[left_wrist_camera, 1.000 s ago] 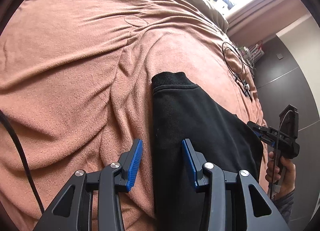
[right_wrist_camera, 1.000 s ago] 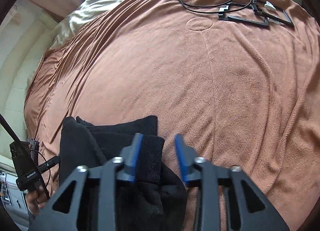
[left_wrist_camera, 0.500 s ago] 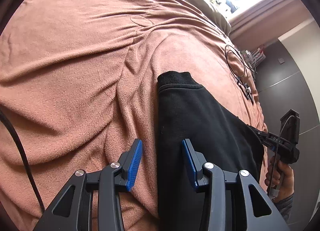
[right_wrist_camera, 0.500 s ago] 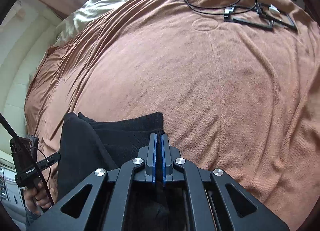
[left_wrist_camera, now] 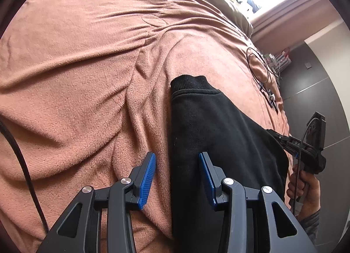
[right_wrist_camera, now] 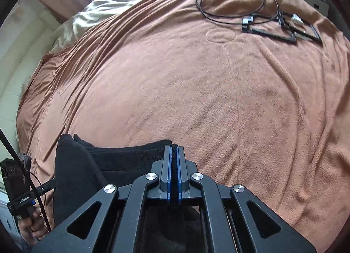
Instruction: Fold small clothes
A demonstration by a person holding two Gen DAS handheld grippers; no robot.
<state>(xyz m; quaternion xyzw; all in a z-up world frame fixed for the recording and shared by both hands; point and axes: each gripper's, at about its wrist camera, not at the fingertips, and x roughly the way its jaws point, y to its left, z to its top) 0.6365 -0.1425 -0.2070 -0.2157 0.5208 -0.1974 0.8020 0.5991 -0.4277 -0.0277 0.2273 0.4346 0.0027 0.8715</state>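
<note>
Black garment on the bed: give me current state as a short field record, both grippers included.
item: black knit garment with ribbed cuff, partly folded, lying flat
surface: brown fleece blanket, wrinkled
left gripper: open, straddling the garment's left edge, not gripping
right gripper: shut on the garment's ribbed edge, black fabric between its blue pads
other items: coiled black cable and flat black frames at the blanket's far side, apart from the garment
fold status: not finished

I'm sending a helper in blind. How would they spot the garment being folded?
Find the bed's rust-brown fleece blanket. At its near edge lies the black garment, ribbed cuff pointing up the bed. It is the only dark cloth; the thin black cable loop lies far off.
</note>
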